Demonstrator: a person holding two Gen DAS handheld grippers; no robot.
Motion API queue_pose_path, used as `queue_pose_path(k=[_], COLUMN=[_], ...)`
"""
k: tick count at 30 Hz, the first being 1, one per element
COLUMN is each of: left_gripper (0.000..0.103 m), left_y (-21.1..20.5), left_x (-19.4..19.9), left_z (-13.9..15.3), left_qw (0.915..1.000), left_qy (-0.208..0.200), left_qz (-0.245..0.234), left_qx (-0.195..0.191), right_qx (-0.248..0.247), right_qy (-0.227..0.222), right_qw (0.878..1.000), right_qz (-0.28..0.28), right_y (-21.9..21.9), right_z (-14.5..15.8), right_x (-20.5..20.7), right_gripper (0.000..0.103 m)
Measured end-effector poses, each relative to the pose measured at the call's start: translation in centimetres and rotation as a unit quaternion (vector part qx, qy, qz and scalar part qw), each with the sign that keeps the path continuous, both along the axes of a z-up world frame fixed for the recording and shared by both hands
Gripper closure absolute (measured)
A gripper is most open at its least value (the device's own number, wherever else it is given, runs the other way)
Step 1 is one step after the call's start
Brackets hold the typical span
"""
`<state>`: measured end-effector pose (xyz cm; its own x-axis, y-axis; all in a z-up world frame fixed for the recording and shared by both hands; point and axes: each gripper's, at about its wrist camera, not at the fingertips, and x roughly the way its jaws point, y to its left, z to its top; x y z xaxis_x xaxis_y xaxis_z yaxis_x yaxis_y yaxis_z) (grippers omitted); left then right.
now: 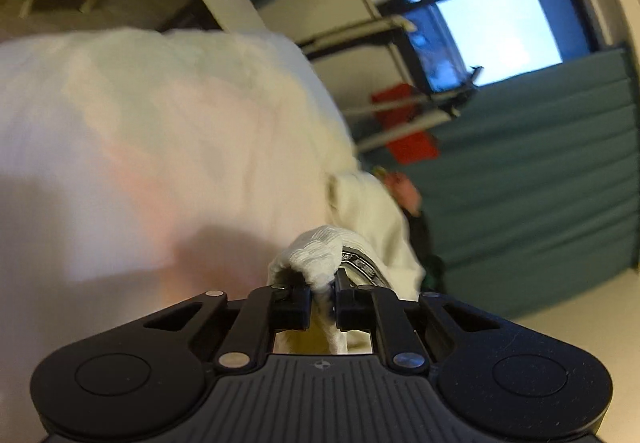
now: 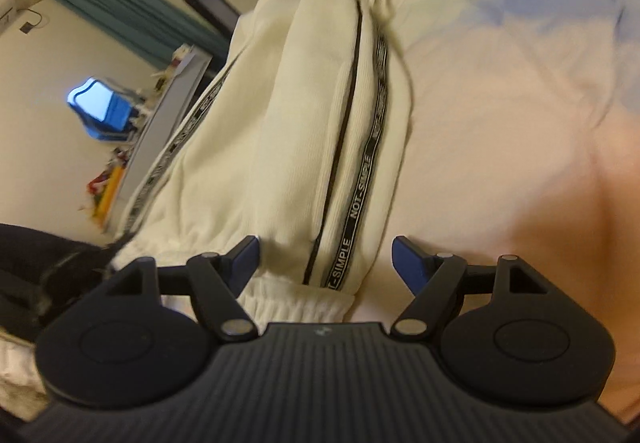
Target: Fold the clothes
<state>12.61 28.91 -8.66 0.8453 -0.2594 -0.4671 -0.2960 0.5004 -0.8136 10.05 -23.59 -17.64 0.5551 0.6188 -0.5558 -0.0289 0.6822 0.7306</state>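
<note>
The left hand-held gripper is made of matt black plastic with a ribbed grey body and small shiny metal pivot pins. A bunch of rough, waffle-textured white knit cloth, part of the cream trousers, is pinched between its fingers. The trousers are seen as soft, finely ribbed cotton-like fabric, trimmed with a smooth woven black tape printed in white letters, and finished with a gathered elastic cuff. The right hand-held gripper is shown in the same matt black plastic, with smooth blue pads. A smooth, matt pale bedsheet is spread beneath.
</note>
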Motion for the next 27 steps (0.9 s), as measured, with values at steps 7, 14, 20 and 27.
queue_pose_path(k=[7,14,20,27], left_gripper=[0.092,0.053,0.036,0.036], left_y=[0.5,-0.5,-0.4,-0.3], left_x=[1.5,-0.4,-1.8,0.4], left_z=[-1.2,1.1,1.9,0.3], left_qw=[0.9956,0.989,0.9793,0.9839], left_qy=[0.061,0.035,0.07,0.059], left_qz=[-0.004,-0.042,0.001,-0.035], left_qx=[0.072,0.137,0.19,0.165], right_qx=[0.033,0.098,0.114,0.107], right_qy=[0.021,0.018,-0.017,0.015], right_qw=[0.999,0.995,0.993,0.994], right_qz=[0.012,-0.007,-0.03,-0.002], right_y=[1.2,0.3,-0.3,0.8], right_z=[-1.5,-2.2,-1.7,-3.0], right_x=[0.9,1.1,0.6,1.9], right_gripper=[0.028,0.028,0.056,0.055])
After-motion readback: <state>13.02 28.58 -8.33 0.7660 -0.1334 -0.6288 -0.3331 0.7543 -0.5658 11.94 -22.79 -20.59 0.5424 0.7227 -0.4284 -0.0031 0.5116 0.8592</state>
